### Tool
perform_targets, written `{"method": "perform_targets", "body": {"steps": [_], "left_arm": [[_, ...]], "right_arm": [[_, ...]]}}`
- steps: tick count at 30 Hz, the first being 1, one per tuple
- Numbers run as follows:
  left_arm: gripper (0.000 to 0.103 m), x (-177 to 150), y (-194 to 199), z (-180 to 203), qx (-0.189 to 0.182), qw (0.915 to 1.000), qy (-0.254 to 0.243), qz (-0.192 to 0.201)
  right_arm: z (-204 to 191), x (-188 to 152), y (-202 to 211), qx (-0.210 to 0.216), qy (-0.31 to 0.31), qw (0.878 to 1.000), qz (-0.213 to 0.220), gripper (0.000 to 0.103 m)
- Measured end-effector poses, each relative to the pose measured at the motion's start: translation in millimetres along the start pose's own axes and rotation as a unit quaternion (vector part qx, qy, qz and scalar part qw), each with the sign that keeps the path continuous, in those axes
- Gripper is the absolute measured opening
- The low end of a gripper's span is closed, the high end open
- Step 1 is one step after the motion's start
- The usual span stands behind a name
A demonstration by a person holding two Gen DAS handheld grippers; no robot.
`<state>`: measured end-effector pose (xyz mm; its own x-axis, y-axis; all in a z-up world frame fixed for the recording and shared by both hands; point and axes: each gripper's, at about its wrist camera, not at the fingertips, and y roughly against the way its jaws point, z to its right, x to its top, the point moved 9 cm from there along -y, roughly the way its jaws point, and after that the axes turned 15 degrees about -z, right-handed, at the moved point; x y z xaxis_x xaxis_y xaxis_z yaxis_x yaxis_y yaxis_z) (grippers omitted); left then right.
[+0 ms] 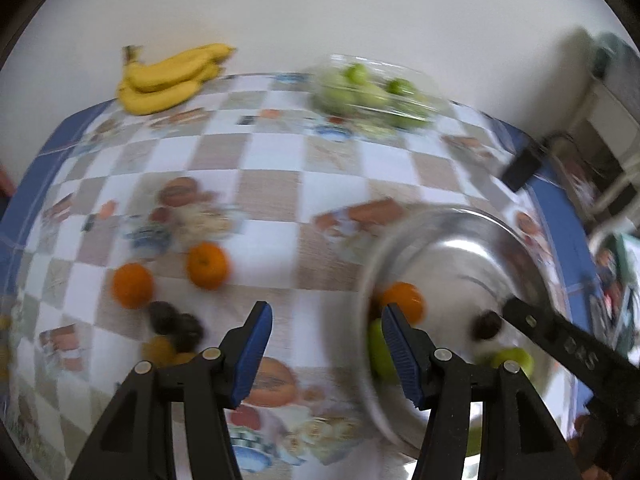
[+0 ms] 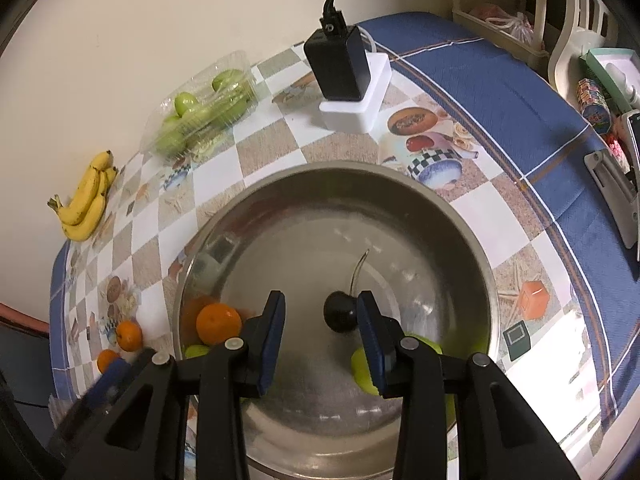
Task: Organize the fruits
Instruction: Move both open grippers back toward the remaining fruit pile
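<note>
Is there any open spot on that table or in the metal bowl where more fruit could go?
Yes. The checkered tablecloth lies bare between the yellow bananas, the clear box of green fruit and the two loose oranges. The steel bowl's far half is bare too. Its near side is crowded: an orange, a dark plum, green fruit.

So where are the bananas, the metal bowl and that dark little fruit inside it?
bananas (image 2: 86, 208): right wrist view, on the middle of the bunch.
metal bowl (image 2: 320, 176): right wrist view, on the far rim.
dark fruit (image 2: 339, 314): right wrist view, on its round body, below the stem.
</note>
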<state>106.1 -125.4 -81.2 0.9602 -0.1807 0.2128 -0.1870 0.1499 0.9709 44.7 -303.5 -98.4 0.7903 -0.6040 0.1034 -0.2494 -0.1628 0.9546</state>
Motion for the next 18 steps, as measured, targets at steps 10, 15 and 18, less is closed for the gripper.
{"method": "perform_targets", "body": {"steps": [10,15,18], "left_arm": [[0.061,3,4,-61,0.035,0.9957,0.086,-0.005],[0.073,3,1,-72,0.046,0.9935,0.103,-0.013],[0.086,1,-1,-78,0.055,0.9917,0.115,-0.018]], "right_arm": [[-13,-10,1,-0.014,0.027,0.999,-0.009,0.038],[-15,-10,0,-0.028,0.033,0.999,-0.011,0.063],[-15,-10,-1,-0.033,0.036,0.999,-0.009,0.071]]}}
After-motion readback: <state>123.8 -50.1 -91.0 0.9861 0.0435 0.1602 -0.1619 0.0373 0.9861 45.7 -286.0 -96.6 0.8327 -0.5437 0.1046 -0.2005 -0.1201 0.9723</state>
